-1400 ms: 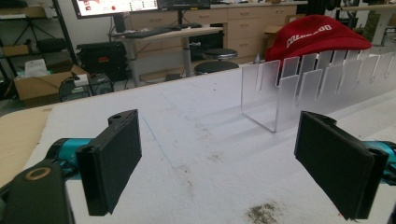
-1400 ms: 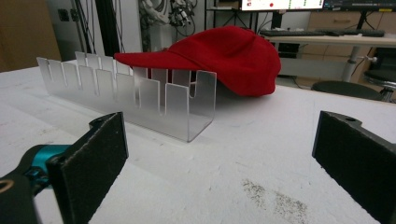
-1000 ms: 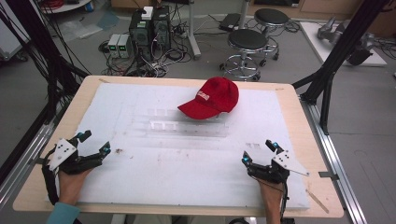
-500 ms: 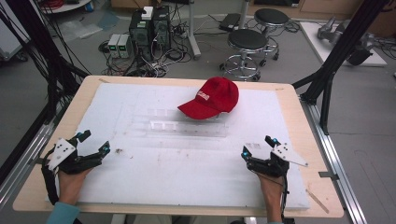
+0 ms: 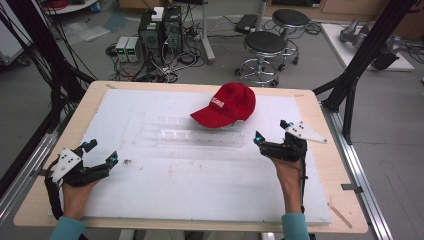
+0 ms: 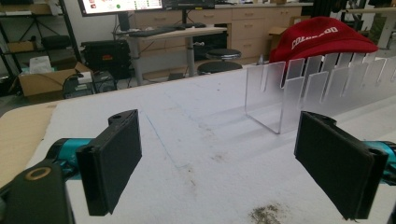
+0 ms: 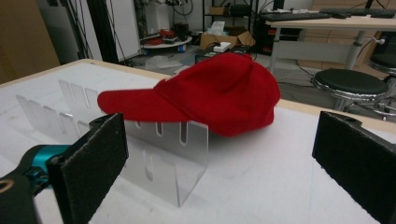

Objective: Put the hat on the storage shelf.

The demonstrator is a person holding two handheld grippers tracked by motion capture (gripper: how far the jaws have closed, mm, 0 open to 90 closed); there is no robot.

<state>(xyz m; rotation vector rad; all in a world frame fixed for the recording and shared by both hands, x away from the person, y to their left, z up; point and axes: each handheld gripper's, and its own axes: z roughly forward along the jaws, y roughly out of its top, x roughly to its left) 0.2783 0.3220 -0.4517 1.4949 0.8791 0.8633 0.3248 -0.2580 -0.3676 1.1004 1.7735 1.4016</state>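
Note:
A red cap [image 5: 227, 105] with white lettering lies at the back middle of the white mat, its brim resting over the right end of a clear slotted acrylic rack [image 5: 195, 132]. My right gripper [image 5: 270, 130] is open and empty, a short way right of the cap's brim. In the right gripper view the cap [image 7: 210, 93] and the rack [image 7: 154, 149] sit just ahead of the spread jaws of the right gripper [image 7: 219, 163]. My left gripper [image 5: 102, 152] is open and empty at the mat's front left. In the left gripper view, the rack [image 6: 317, 84] and cap [image 6: 322, 39] lie far to the right.
The white mat [image 5: 200, 190] covers a wooden table [image 5: 340, 165]. Black frame posts [image 5: 360, 60] rise at the right and left. Two stools [image 5: 265, 47] and computer boxes [image 5: 160, 30] stand on the floor beyond the far edge. Dark crumbs [image 6: 266, 214] dot the mat.
My right gripper has moved forward and slightly left, closer to the cap and the rack's end. The left gripper has barely shifted. Both stay open.

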